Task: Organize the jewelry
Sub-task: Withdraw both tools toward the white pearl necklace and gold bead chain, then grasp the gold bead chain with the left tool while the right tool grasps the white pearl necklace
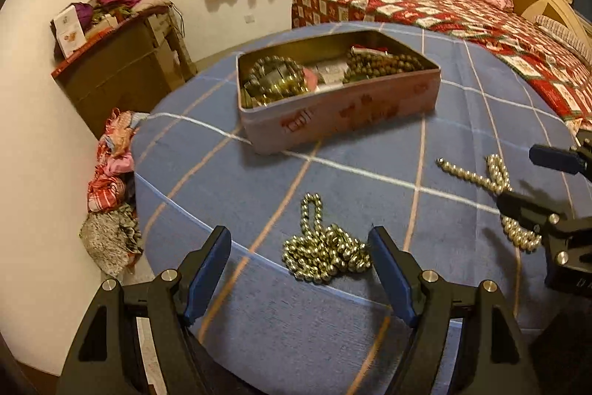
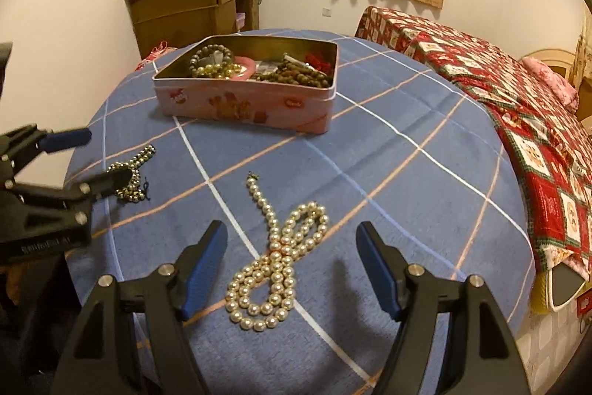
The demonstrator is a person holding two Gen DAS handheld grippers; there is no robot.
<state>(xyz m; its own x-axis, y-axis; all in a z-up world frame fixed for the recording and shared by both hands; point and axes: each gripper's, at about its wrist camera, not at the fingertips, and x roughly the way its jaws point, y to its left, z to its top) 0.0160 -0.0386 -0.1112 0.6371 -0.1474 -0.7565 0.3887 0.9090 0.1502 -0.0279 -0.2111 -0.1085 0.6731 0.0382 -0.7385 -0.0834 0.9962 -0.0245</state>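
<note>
Here the blue checked table (image 2: 370,173) carries an open pink tin (image 2: 251,106) of beads; nearer, the pearl necklace (image 2: 281,258) lies before the right gripper (image 2: 292,269), the gold chain (image 1: 325,254) before the left gripper (image 1: 299,269), both spread wide, empty.

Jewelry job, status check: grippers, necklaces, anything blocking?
Left gripper open over gold bead chain. Right gripper open over pearl necklace. Both strands outside tin. Nothing blocking.
</note>
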